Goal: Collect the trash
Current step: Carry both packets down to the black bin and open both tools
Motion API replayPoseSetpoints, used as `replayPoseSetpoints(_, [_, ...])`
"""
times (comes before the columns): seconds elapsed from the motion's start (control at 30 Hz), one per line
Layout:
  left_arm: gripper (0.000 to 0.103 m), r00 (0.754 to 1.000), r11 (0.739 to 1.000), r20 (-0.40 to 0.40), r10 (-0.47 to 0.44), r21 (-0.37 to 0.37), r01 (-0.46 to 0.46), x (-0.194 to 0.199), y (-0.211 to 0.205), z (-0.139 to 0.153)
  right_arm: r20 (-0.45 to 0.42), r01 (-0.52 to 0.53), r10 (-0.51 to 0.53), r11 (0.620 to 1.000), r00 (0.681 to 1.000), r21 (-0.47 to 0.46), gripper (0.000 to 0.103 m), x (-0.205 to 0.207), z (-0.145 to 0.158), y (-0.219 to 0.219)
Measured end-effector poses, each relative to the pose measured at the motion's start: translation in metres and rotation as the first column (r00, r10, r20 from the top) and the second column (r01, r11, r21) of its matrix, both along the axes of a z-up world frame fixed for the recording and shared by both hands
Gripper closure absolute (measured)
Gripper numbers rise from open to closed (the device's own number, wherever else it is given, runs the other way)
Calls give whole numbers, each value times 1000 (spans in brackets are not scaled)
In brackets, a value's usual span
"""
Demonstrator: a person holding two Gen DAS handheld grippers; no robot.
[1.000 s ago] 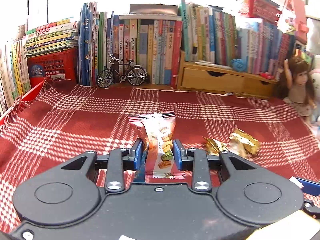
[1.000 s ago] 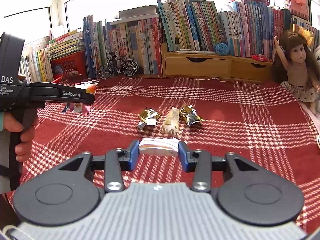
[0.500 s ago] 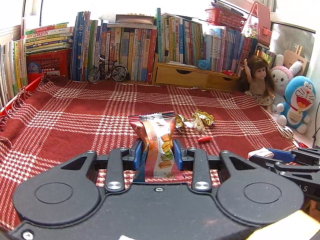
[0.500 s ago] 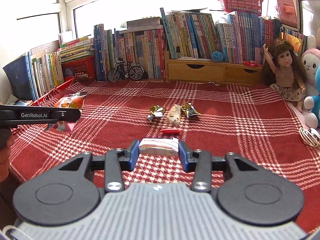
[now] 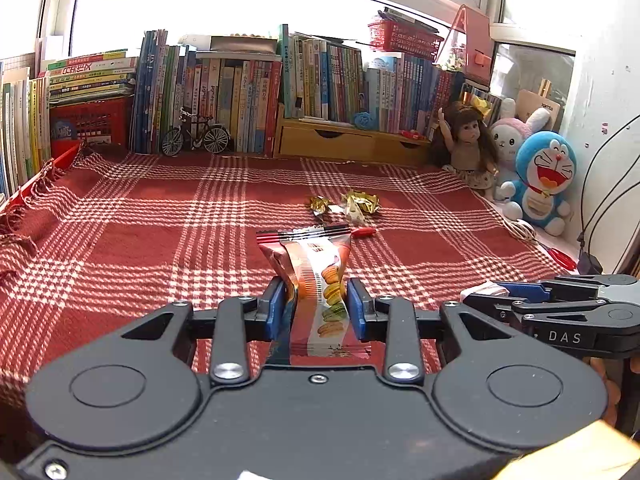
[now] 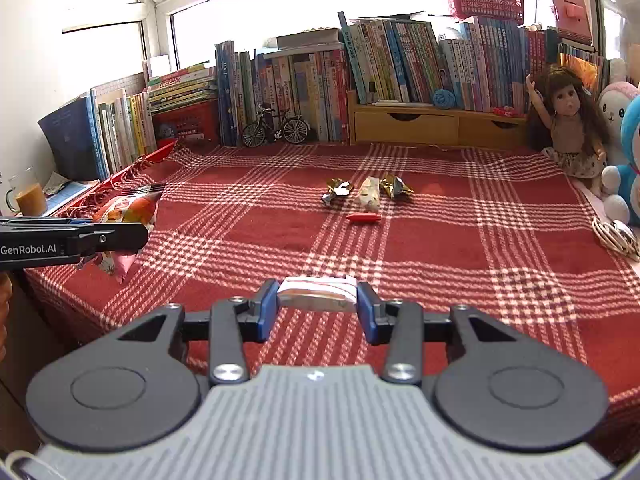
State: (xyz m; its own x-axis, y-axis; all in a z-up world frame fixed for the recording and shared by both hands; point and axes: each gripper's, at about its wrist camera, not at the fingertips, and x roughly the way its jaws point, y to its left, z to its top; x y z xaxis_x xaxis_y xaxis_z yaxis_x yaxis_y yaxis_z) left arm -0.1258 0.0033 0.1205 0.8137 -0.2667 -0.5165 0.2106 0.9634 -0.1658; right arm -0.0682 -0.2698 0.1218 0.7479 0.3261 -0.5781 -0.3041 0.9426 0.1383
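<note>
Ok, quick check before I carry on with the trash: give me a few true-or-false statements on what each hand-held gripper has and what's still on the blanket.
1. The left hand-held gripper is shut on a macaron snack wrapper. True.
2. The right hand-held gripper is empty. False: it is shut on a flat white wrapper.
3. Two gold foil wrappers lie on the red plaid blanket. True.
4. The small red wrapper lies behind the gold foil, by the books. False: it lies in front of them, nearer the camera.
5. The toy bicycle lies mid-blanket. False: it stands by the books.
</note>
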Motion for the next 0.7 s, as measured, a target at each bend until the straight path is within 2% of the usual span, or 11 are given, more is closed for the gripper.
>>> replayPoseSetpoints(0.13, [71,1000,1000,-18,-10,23,11,-28,2,-14,-33,-22,21,1000,999,-10,55,-19,-9,1])
replayPoseSetpoints(0.37, [71,994,995,-99,-43,83,52,-69,2,-53,-116,-59,52,997,992,-55,55,-46,-43,6])
replayPoseSetpoints(0.6, [71,975,989,-217,-49,125,78,-84,-1,-98,-220,-94,75,992,973,-79,55,-58,-79,15])
replayPoseSetpoints(0.7, [71,958,989,-280,-57,112,92,-83,-1,-112,-267,-115,91,990,959,-76,55,-61,-92,20])
